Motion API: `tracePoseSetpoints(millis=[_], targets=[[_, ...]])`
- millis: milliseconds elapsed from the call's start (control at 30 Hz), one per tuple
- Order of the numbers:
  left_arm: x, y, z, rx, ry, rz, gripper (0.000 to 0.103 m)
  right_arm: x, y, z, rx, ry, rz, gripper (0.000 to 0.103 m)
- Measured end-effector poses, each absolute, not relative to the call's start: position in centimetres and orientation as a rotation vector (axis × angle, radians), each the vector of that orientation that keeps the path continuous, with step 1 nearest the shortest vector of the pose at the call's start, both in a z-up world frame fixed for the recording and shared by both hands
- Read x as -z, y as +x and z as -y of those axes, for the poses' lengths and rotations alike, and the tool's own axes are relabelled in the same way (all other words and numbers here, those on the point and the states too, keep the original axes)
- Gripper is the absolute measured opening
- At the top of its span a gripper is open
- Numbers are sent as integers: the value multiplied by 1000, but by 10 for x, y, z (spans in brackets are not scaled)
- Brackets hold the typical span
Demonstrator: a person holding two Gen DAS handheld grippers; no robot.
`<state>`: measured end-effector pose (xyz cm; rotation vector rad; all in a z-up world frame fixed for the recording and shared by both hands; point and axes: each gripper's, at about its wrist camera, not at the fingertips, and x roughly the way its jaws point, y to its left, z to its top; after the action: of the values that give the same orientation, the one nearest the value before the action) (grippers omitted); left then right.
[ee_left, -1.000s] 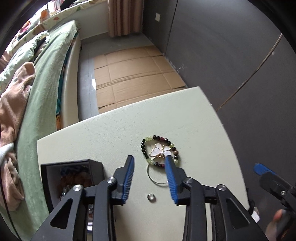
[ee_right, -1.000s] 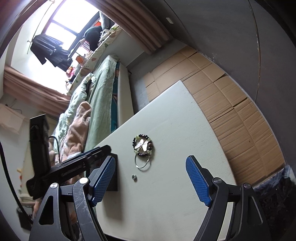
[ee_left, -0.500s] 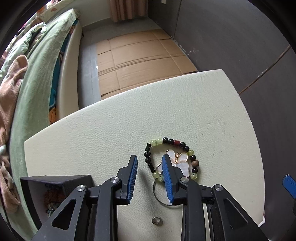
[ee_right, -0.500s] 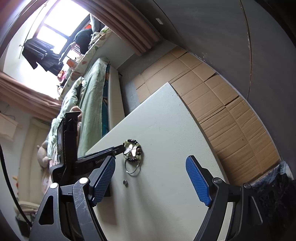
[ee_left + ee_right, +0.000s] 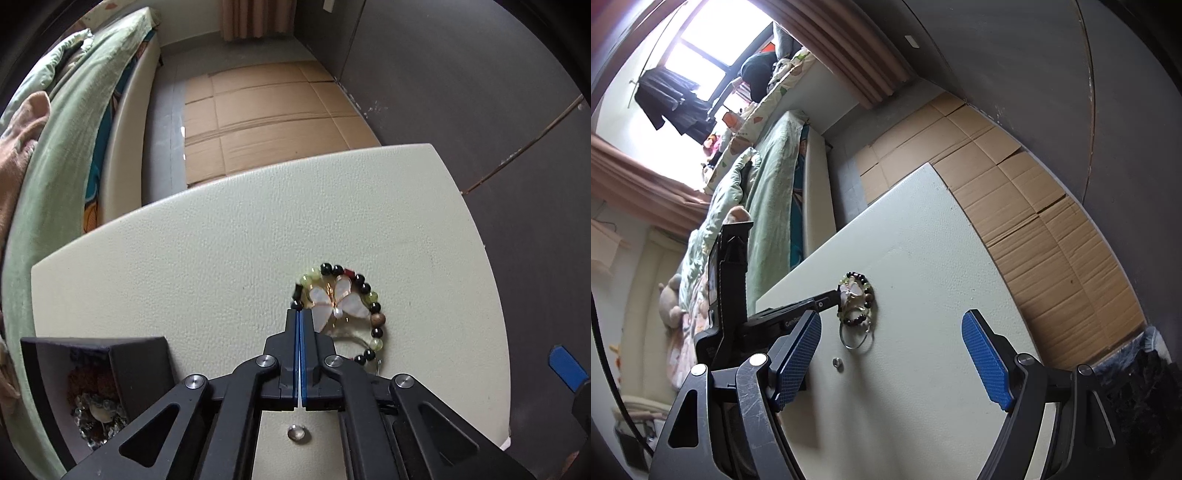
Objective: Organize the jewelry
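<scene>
A beaded bracelet (image 5: 373,291) of black, green and red beads lies on the cream table (image 5: 221,240), with a white butterfly pendant (image 5: 338,301) inside it. My left gripper (image 5: 299,314) is shut, its tips at the bracelet's left edge; what they pinch is hidden. A thin metal ring (image 5: 855,338) lies beside the bracelet, and a small stud (image 5: 296,432) sits under the gripper. The bracelet also shows in the right wrist view (image 5: 858,295). My right gripper (image 5: 894,354) is open and empty, held above the table.
A black jewelry box (image 5: 107,373) with pieces inside stands open at the left front. A bed with green bedding (image 5: 62,155) runs along the left. Flattened cardboard (image 5: 266,107) covers the floor beyond the table. A dark wall (image 5: 480,92) is on the right.
My left gripper moved forward and down to the bracelet and closed its jaws at the bracelet's left edge. My right gripper stayed open and barely moved.
</scene>
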<state>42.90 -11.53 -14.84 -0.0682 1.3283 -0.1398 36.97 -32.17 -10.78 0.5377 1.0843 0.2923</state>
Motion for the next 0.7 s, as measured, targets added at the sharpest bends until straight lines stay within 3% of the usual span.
tracePoseSetpoints(millis=[433, 633, 700], targets=[[86, 411, 110, 210, -63, -1221, 0, 111, 369, 315, -323, 540, -1099, 79], [104, 417, 114, 208, -45, -1286, 1, 112, 369, 318, -311, 559, -1099, 79], [111, 415, 115, 198, -24, -1301, 8, 110, 370, 320, -306, 560, -1094, 79]])
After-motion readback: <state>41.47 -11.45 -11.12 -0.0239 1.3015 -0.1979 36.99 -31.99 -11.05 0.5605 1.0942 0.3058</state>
